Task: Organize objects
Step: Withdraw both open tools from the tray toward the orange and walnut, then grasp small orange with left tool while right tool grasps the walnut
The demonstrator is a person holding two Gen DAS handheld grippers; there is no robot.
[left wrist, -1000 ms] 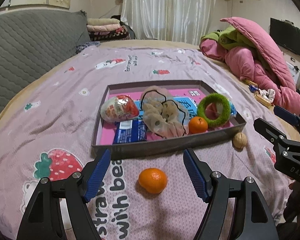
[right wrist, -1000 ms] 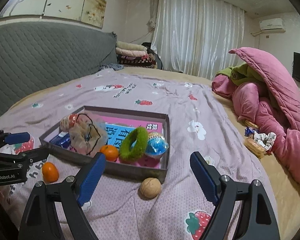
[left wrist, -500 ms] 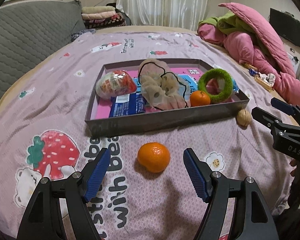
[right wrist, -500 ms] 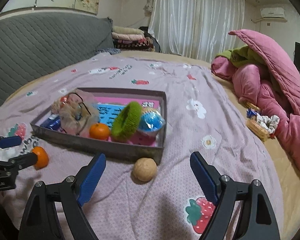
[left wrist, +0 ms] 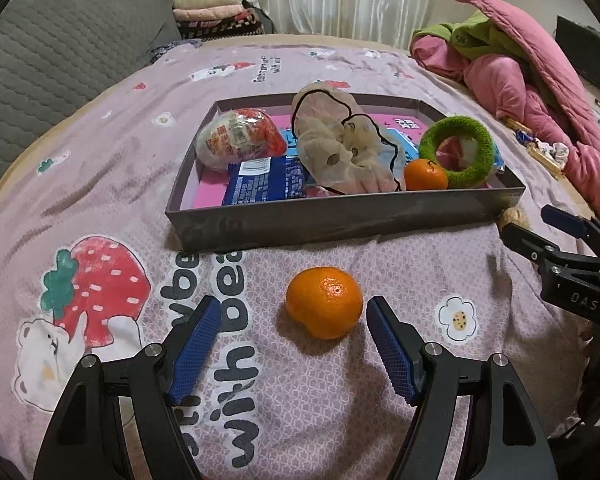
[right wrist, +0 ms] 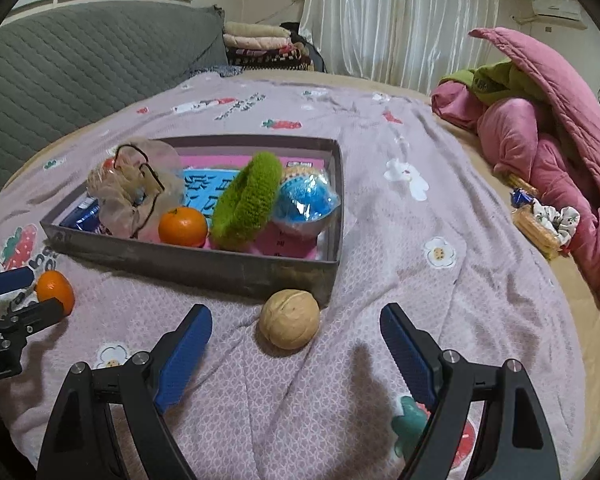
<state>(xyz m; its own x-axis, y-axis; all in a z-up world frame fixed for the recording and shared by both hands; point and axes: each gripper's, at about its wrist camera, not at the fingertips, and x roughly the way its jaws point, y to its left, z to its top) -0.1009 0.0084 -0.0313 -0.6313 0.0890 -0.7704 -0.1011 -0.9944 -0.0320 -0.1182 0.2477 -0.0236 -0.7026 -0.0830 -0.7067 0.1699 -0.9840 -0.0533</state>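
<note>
The loose orange mandarin (left wrist: 324,302) is sitting on the lilac strawberry-print blanket (left wrist: 112,184) just in front of the shallow grey cardboard tray (left wrist: 340,220), near its long front wall, with the left gripper (left wrist: 292,342) spread wide around it, blue pads either side and not touching it. A round tan walnut (right wrist: 289,319) sits right off the tray's front right corner, and the right gripper (right wrist: 296,350) is likewise wide open with nothing clamped, the walnut lying just ahead of its fingertips. Inside the tray: a second orange mandarin (left wrist: 425,175) against the front wall, a fuzzy green ring (left wrist: 456,152) leaning beside it, a beige sheer scrunchie with black trim (left wrist: 340,148) in the middle, a red-and-white wrapped snack (left wrist: 240,138) at the left end with a dark blue foil packet (left wrist: 266,182) below it, and a blue ball in clear wrap (right wrist: 306,206) at the right end. A pink quilt (right wrist: 548,136) is heaped well off to the tray's right.
</note>
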